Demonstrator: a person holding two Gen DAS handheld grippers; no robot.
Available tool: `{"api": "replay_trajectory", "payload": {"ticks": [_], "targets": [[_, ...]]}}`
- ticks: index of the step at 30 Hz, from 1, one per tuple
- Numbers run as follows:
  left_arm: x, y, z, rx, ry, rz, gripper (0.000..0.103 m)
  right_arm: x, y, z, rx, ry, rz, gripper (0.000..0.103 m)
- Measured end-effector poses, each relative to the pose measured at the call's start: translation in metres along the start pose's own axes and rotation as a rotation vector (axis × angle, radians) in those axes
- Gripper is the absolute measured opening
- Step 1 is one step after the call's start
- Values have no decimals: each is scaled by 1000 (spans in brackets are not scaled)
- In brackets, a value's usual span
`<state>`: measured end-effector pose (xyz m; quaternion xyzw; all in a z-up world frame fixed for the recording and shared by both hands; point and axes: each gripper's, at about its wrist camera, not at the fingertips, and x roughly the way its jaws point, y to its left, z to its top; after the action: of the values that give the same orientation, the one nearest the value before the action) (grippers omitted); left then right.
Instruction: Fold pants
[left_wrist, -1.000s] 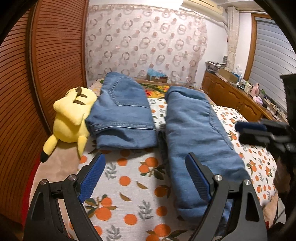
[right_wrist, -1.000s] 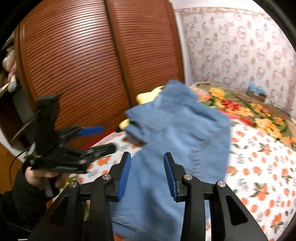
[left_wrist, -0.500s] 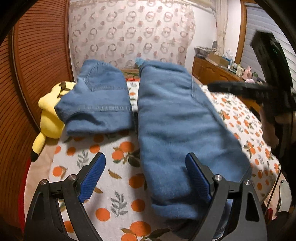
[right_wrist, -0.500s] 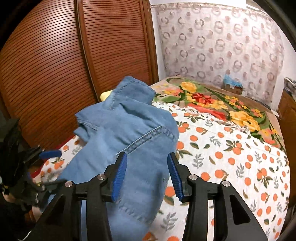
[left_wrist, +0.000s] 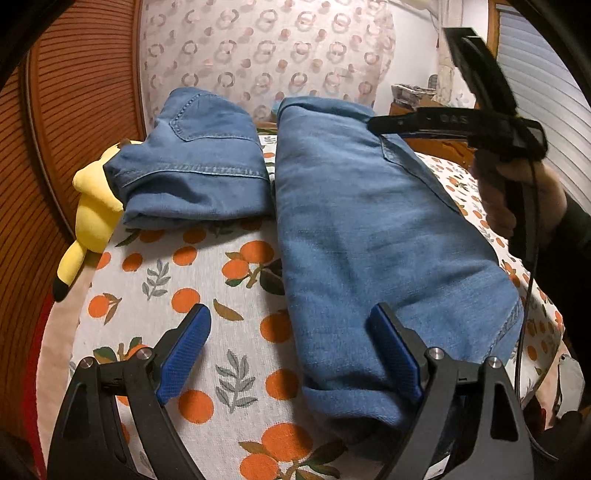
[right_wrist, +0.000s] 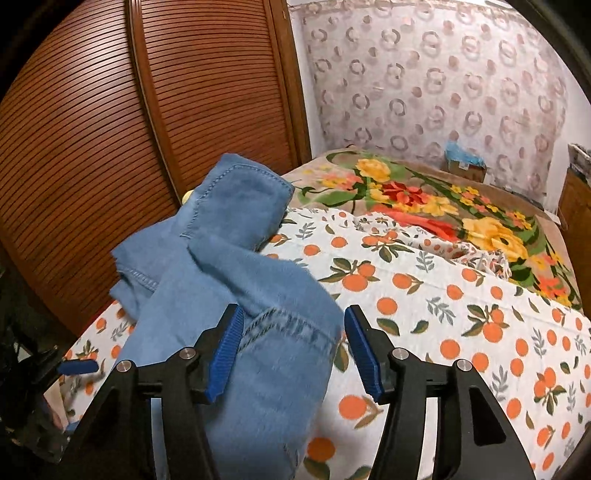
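Blue denim pants (left_wrist: 373, 236) folded lengthwise, flat on orange-print sheet (left_wrist: 221, 295)

Pants (left_wrist: 369, 229) on bed (left_wrist: 221, 302), right of folded pair (left_wrist: 199, 173)

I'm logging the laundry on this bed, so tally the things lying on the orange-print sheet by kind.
Folded blue jeans: 1
Long half-folded blue jeans: 1
Yellow plush toy: 1
Total: 3

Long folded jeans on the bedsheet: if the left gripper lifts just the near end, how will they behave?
Long folded jeans are soft denim lying in layers, so they would likely drape and sag. The layers may slide apart. The left gripper stands open around their near corner, not pinching.
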<state>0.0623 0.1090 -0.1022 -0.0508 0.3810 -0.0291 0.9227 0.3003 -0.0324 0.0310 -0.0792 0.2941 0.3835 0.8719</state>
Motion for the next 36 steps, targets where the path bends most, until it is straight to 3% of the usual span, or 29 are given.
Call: {"api": "replay_trajectory", "payload": {"ticks": [5,14,23,25,30,36], "targets": [[-4,5,10,-3,-14,-6,89,22,-3,4,-14,49,-10,59],[-1,6,76,35,-81,-5,89,40,-14,17,-13,51,25,63],[58,1,145,95,-41,-6,89,32,-23,23,-5,36,63,63],[73,2,158,112,-28,22,89,24,-23,22,-8,26,78,64],[101,7,178,136,12,56,89,13,-28,14,14,35,105,64],[113,10,174,145,41,80,89,14,-31,0,39,100,122,71]]}}
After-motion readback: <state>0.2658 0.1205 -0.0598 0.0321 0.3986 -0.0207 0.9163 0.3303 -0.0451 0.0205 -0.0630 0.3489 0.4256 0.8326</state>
